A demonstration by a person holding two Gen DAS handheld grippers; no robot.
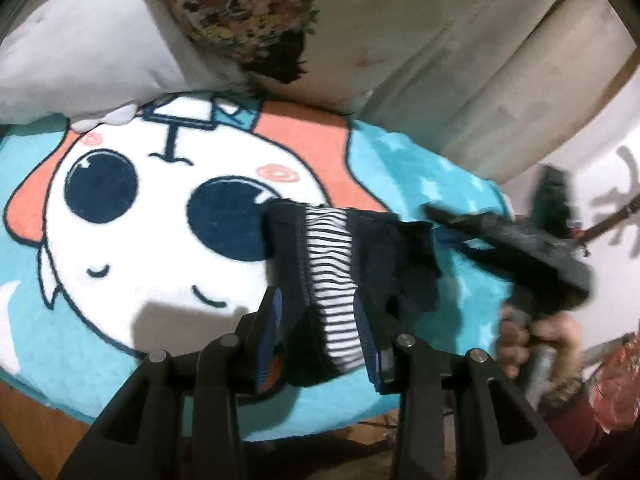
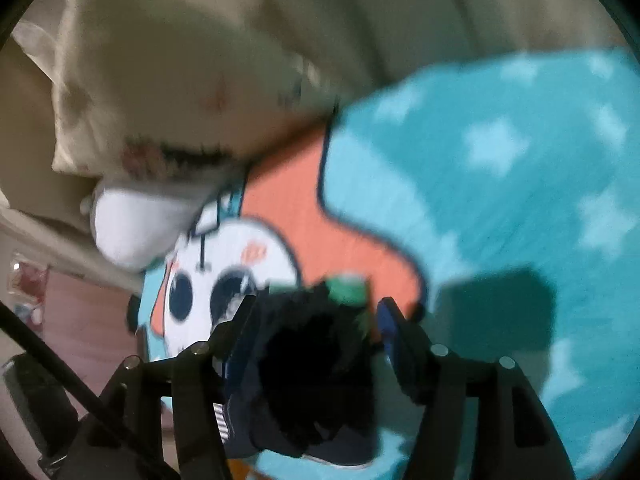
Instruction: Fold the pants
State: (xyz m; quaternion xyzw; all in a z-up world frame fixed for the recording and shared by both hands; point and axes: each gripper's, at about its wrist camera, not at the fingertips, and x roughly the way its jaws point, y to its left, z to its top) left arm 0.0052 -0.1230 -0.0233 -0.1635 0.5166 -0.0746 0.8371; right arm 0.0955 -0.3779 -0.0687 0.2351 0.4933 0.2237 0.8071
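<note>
Small dark navy pants (image 1: 352,264) with a white, navy-striped lining hang bunched above a teal cartoon blanket (image 1: 120,272). My left gripper (image 1: 320,312) is shut on the pants at the striped waistband. In the left wrist view the right gripper (image 1: 436,216) reaches in from the right, held by a hand (image 1: 536,340), and meets the far end of the pants. In the blurred right wrist view my right gripper (image 2: 316,320) is shut on the dark fabric (image 2: 316,384), which fills the space between the fingers.
The blanket (image 2: 500,184) with a white cartoon face covers the surface. Cream pillows (image 1: 360,24) and a white pillow (image 1: 80,60) lie at its far edge. A wooden edge (image 1: 36,420) shows at lower left. Red clutter (image 1: 616,384) is at far right.
</note>
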